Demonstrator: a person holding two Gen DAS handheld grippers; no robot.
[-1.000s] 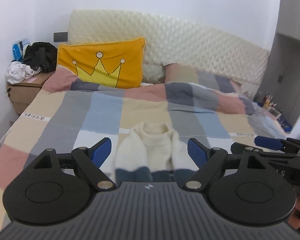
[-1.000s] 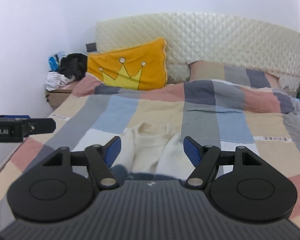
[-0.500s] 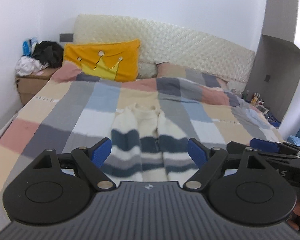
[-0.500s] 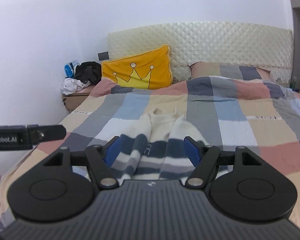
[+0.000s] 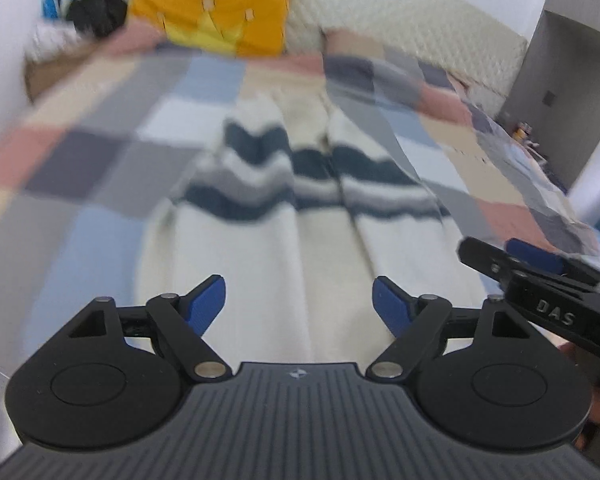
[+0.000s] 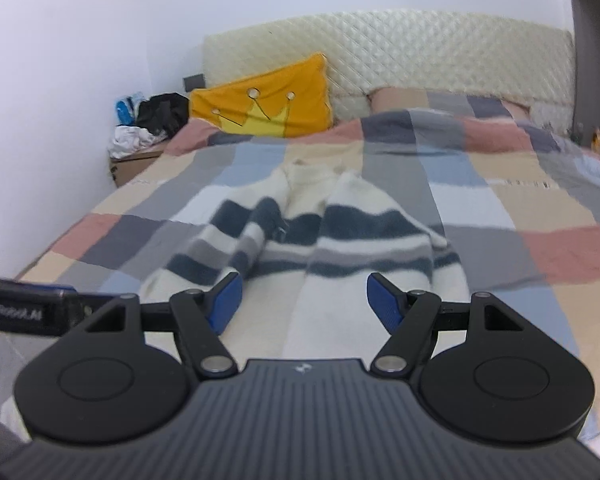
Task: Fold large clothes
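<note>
A cream sweater (image 5: 300,208) (image 6: 332,240) with dark blue and grey stripes lies flat on the checked bedspread (image 5: 112,160) (image 6: 520,216), both sleeves folded in over its front and the collar toward the headboard. My left gripper (image 5: 299,300) hovers over the plain cream hem end; its jaws are closing and nothing is between the blue pads. My right gripper (image 6: 303,300) is open above the same hem area, also with nothing in it. In the left wrist view the right gripper (image 5: 540,276) pokes in at the right edge. The left gripper (image 6: 28,304) shows at the left edge of the right wrist view.
An orange crown pillow (image 5: 216,20) (image 6: 268,100) leans on the quilted cream headboard (image 6: 420,52). A bedside box (image 6: 136,160) at the back left carries a pile of black and white clothes. A grey cabinet (image 5: 556,80) stands to the right of the bed.
Both grippers have dropped and pulled back toward the foot of the bed, so the sweater's striped body and cream hem have come into view. The left view is blurred by motion.
</note>
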